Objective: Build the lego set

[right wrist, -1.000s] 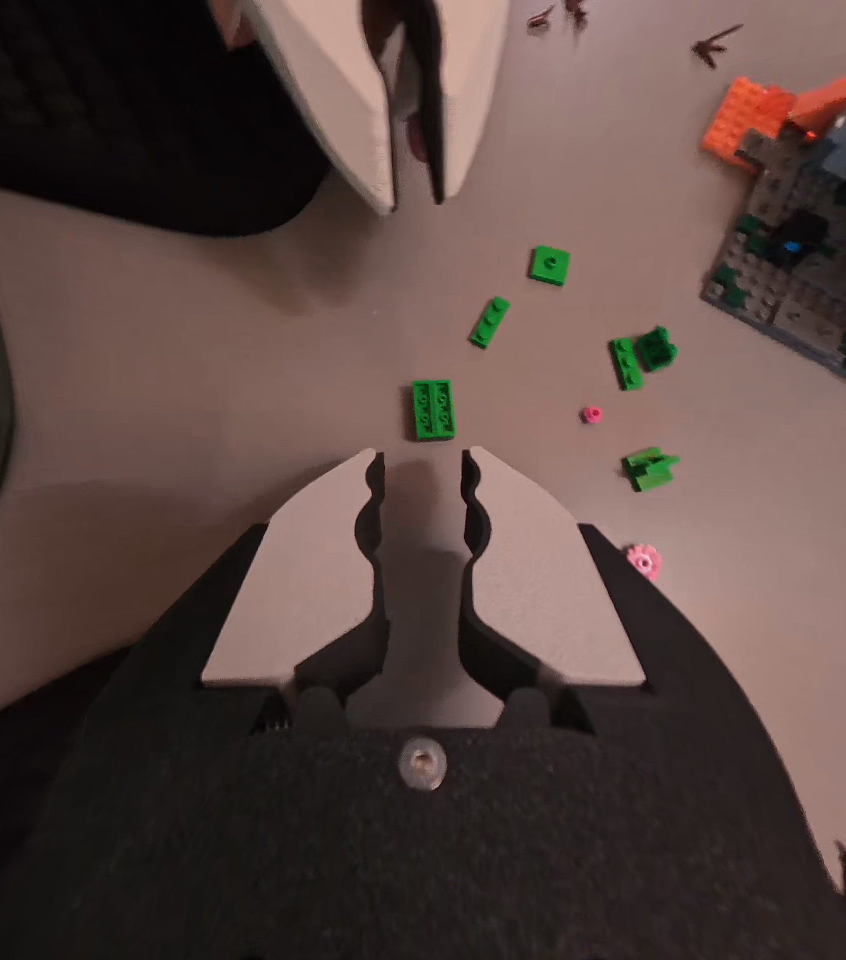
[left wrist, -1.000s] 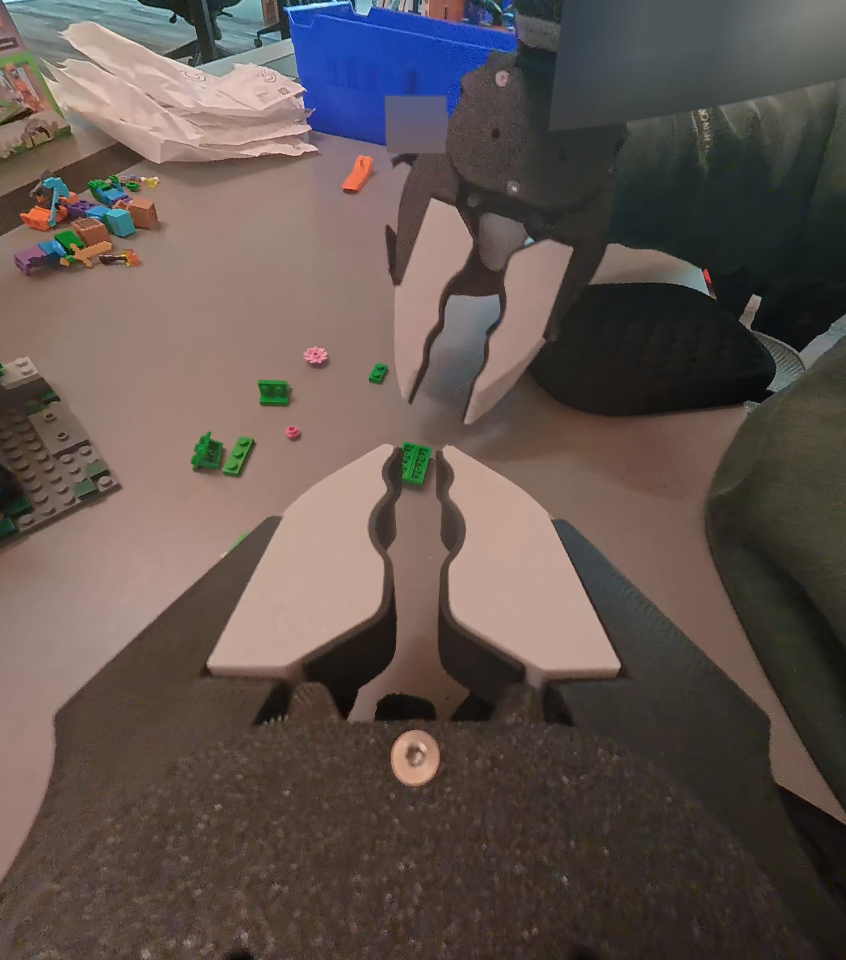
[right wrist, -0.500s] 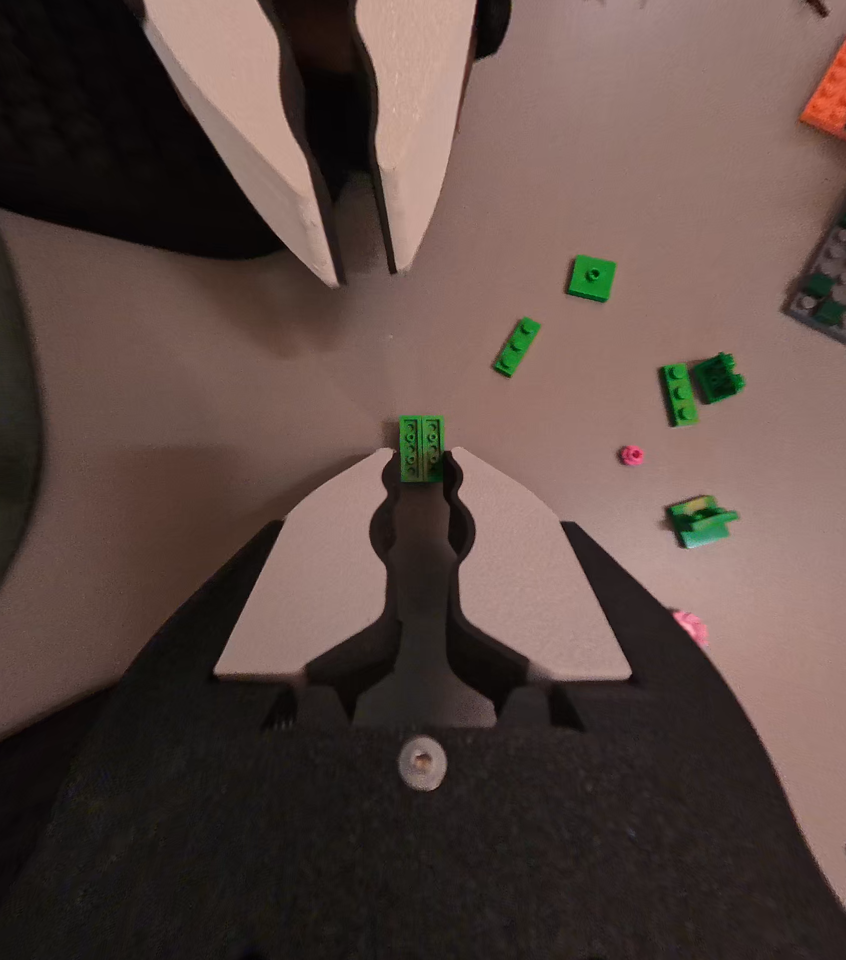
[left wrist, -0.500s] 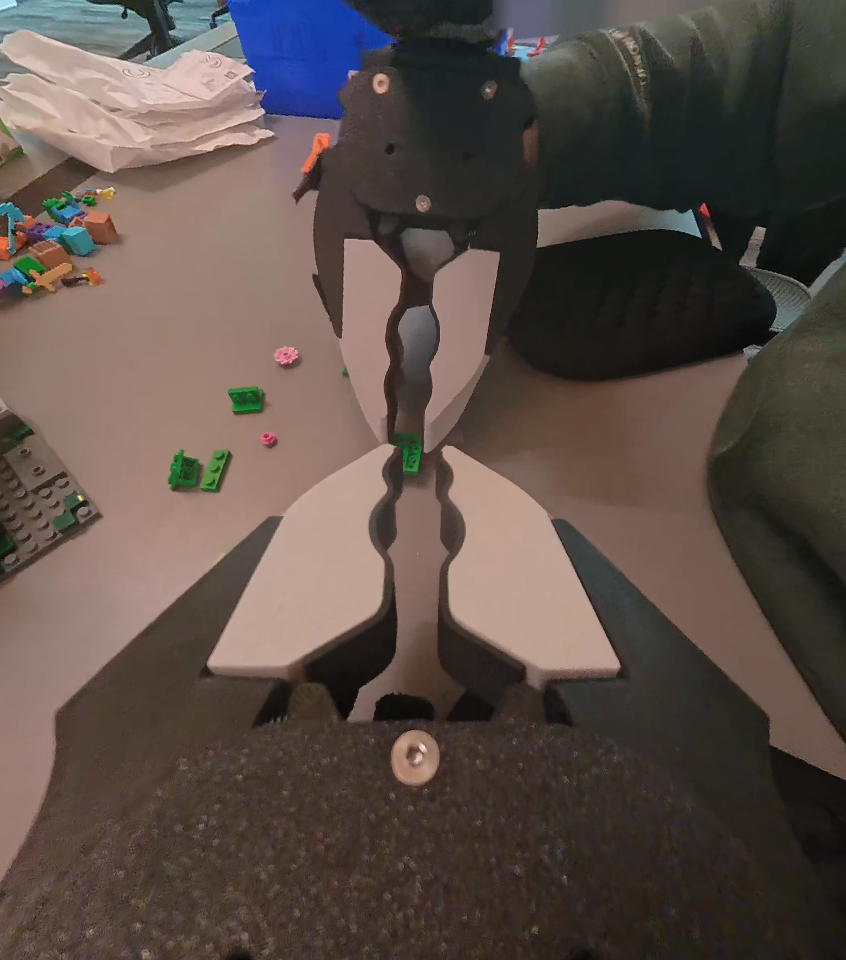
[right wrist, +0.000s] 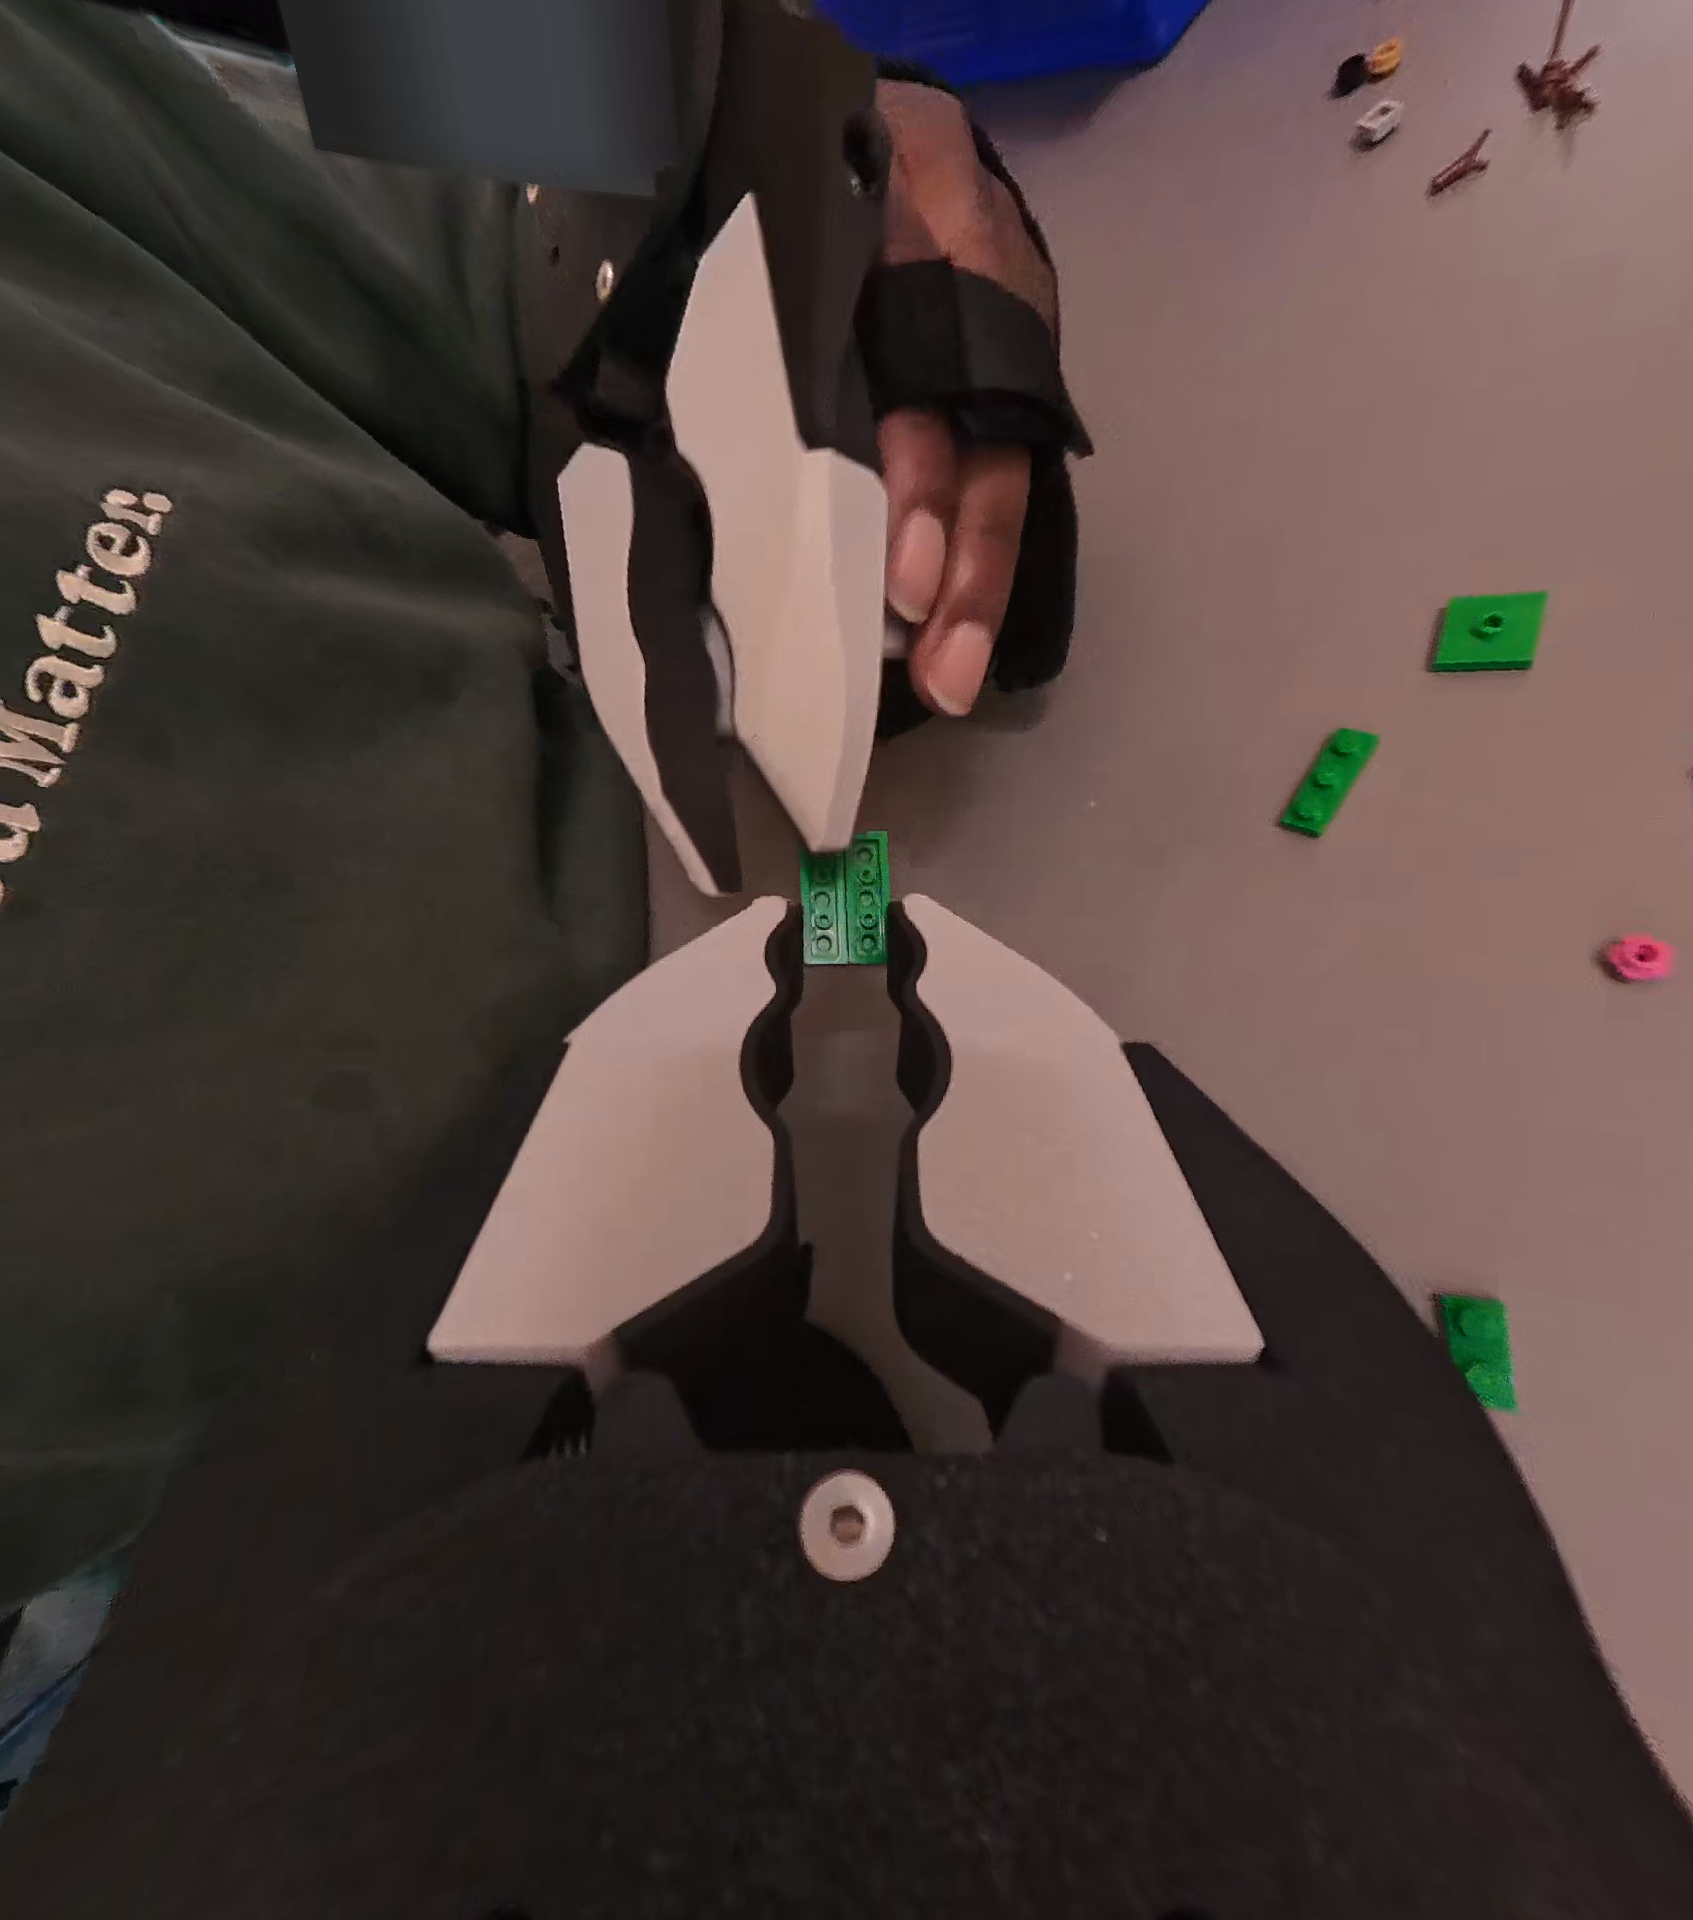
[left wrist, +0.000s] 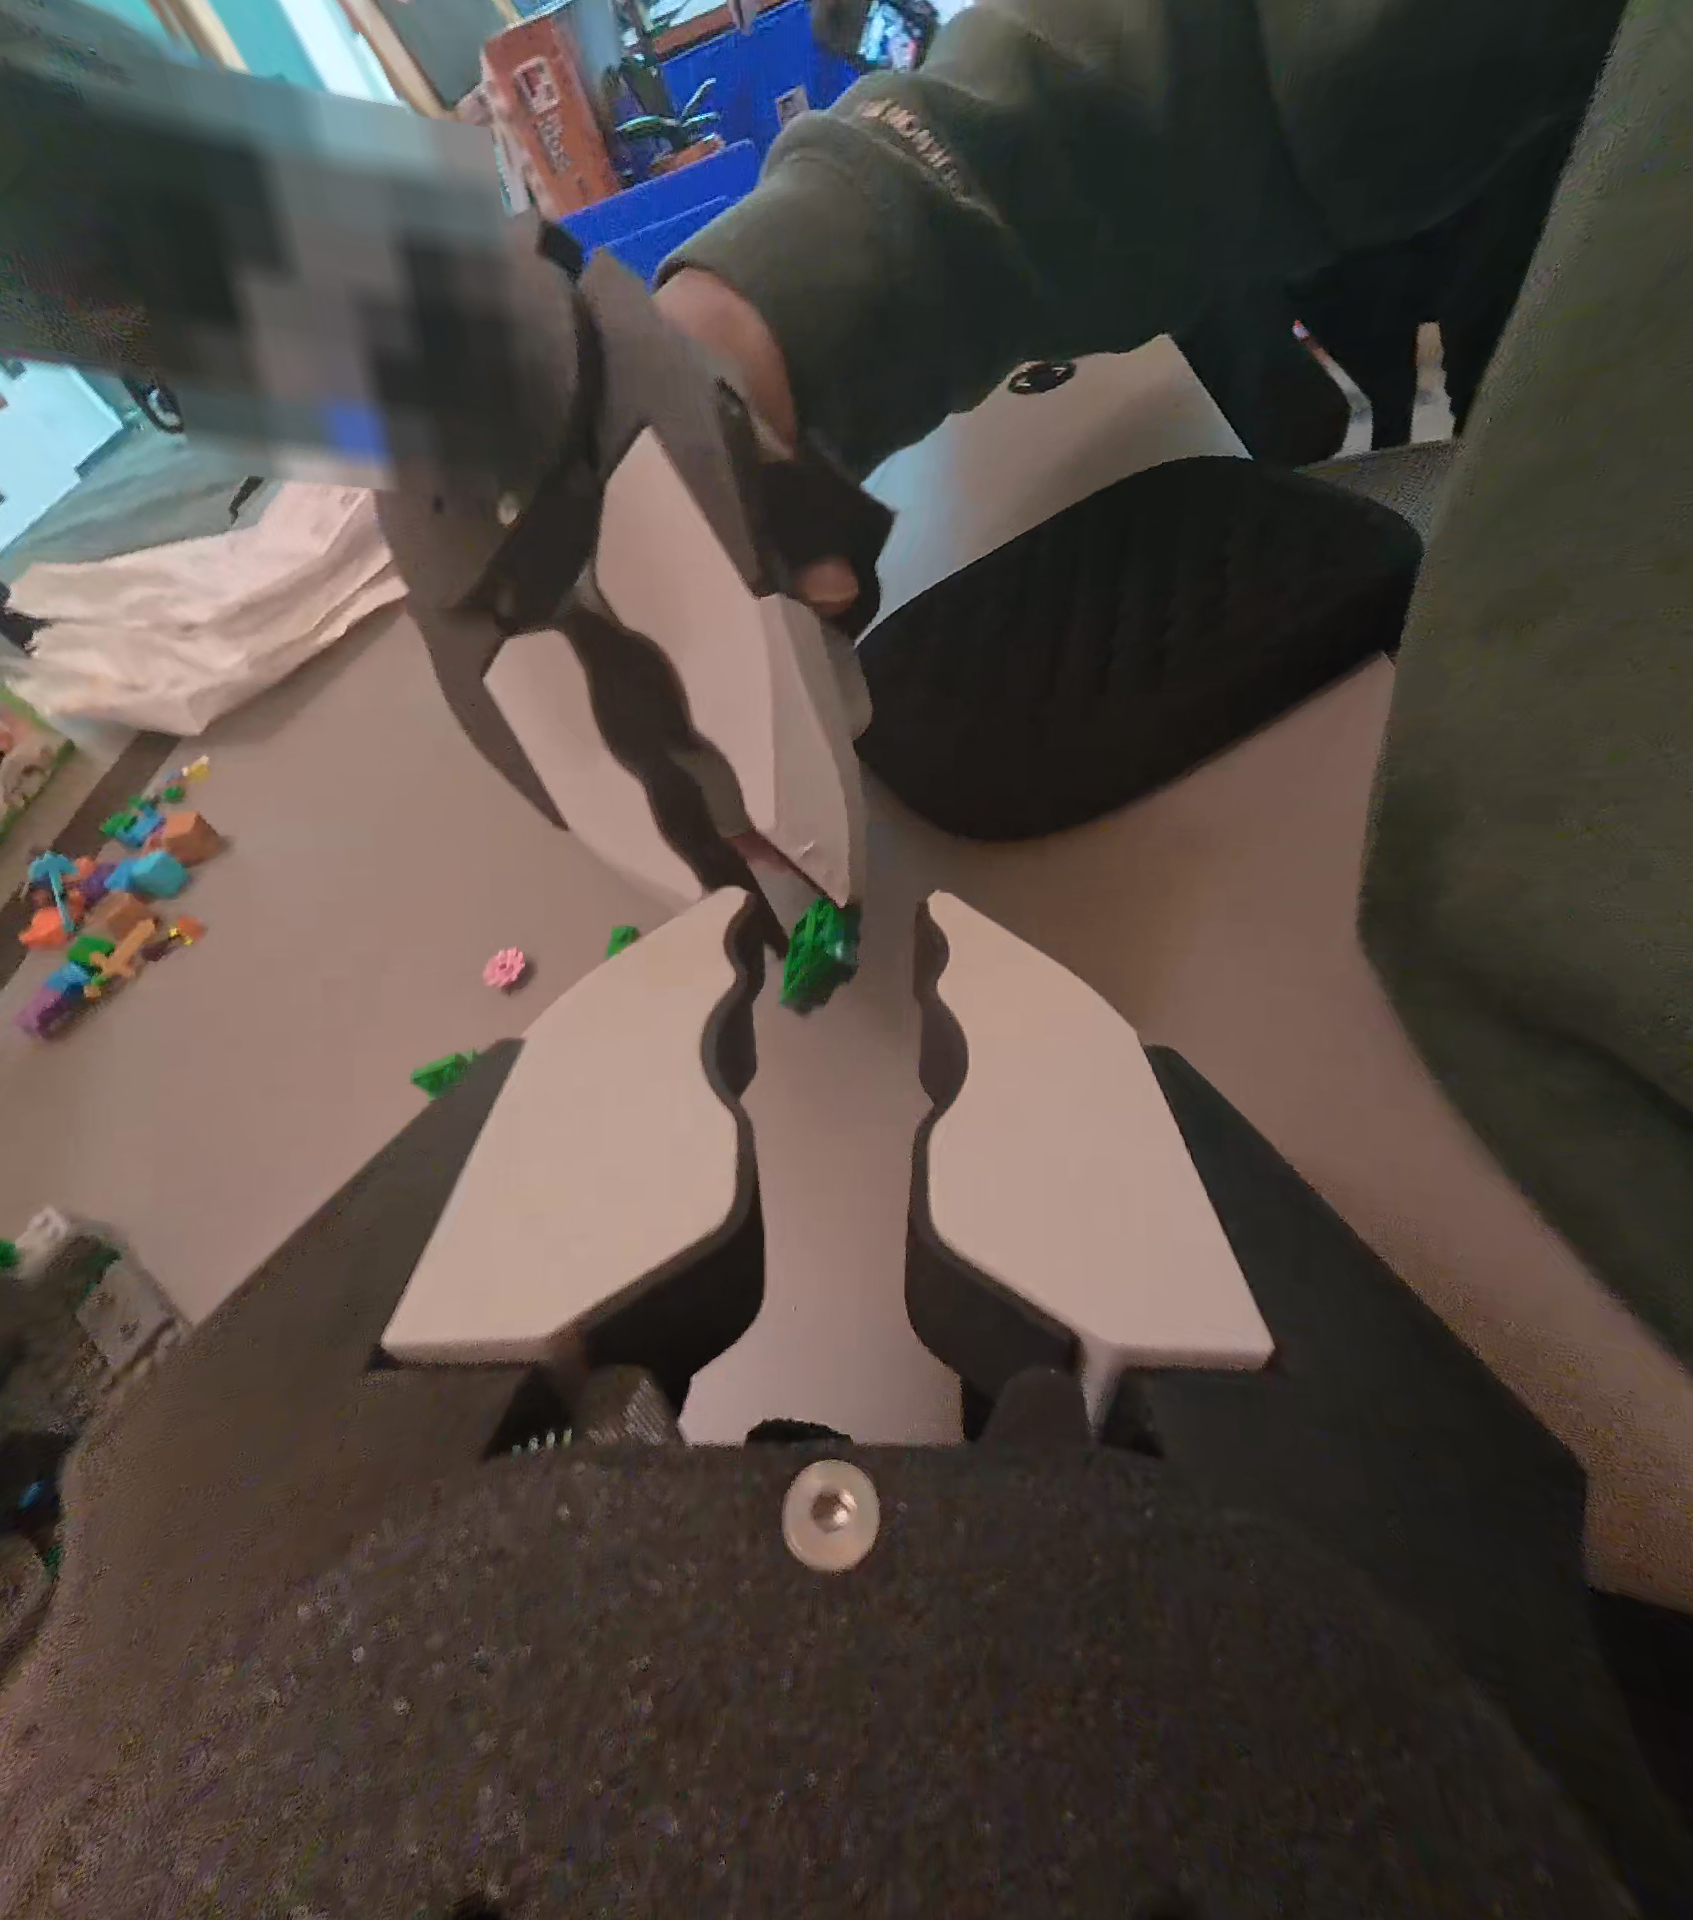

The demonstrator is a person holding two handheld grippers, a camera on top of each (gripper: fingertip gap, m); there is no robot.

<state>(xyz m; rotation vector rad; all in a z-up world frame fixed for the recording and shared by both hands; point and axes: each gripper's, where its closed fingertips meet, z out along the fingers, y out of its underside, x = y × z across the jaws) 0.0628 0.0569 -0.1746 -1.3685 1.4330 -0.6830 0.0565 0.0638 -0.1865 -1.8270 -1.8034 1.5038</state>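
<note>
Right tongs [right wrist: 844,914] pinch the green plate pair [right wrist: 844,902], lifted off the grey tabletop [right wrist: 1341,416]; left tongs [left wrist: 834,914], spread and empty, stand beside it, one tip touching its far end. You have a part-built grey model [left wrist: 21,1309] at the left edge, while loose green plates [right wrist: 1328,781], a pink flower stud [right wrist: 1638,957] and a mixed brick heap [left wrist: 109,904] lie unplaced, so much of the build seems left.
</note>
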